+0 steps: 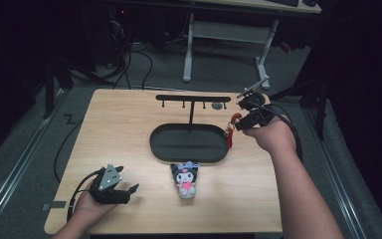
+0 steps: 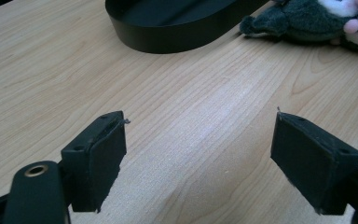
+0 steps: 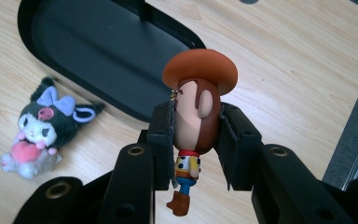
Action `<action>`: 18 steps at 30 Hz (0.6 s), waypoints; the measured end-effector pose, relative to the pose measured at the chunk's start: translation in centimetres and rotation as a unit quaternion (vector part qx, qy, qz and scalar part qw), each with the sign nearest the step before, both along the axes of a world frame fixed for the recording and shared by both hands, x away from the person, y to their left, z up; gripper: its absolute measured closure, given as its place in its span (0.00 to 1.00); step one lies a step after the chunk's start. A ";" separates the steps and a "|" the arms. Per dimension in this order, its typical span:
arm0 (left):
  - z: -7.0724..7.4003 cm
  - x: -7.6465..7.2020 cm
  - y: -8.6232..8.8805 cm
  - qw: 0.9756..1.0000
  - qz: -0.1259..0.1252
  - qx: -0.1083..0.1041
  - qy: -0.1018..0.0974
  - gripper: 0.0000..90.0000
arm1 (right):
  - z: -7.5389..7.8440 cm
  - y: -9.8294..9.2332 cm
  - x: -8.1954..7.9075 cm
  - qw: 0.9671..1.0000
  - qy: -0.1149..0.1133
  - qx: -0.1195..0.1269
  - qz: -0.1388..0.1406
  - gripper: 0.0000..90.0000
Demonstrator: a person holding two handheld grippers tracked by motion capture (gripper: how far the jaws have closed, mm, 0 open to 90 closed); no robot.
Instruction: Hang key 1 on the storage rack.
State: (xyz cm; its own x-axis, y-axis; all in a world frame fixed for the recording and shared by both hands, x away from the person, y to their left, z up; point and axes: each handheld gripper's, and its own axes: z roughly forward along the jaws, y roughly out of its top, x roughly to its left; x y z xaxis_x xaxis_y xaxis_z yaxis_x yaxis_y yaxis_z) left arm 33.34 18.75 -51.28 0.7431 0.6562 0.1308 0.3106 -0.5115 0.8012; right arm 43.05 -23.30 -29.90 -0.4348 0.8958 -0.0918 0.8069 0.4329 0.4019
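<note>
The light wooden tabletop (image 1: 129,129) carried a black oval tray (image 1: 161,144) near its middle, toward the far edge, with a hook stand (image 1: 191,99) rising from it. A small dark plush toy (image 1: 185,180) lay just beside the tray, toward the near edge.

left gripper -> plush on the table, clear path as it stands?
Probably yes. The left gripper is open and holds nothing, and the plush lies just to its right on bare table, nothing between them. The black tray sits behind, out of the way.
</note>
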 end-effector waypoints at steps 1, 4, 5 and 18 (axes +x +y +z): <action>0.0 0.0 0.0 1.000 -0.001 0.001 0.001 0.21 | 0.0 0.1 0.1 1.000 0.000 0.001 0.002 0.76; 0.0 0.0 0.0 1.000 -0.001 0.001 0.001 0.21 | 0.2 0.5 0.6 1.000 -0.003 0.003 0.003 0.76; 0.0 0.1 0.0 1.000 -0.001 0.001 0.002 0.21 | 0.2 0.6 0.7 1.000 -0.003 0.004 0.004 0.76; -0.1 0.1 -0.1 1.000 -0.004 0.002 0.005 0.21 | 0.0 1.1 2.2 1.000 -0.005 0.008 0.003 0.76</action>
State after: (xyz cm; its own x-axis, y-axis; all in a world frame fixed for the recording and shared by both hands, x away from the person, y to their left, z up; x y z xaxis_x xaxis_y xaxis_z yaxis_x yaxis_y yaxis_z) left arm 33.48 18.63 -51.41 0.7493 0.6500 0.1263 0.3148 -0.5175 0.7956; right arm 45.24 -22.17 -29.90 -0.4395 0.8945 -0.0818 0.8005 0.4314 0.4161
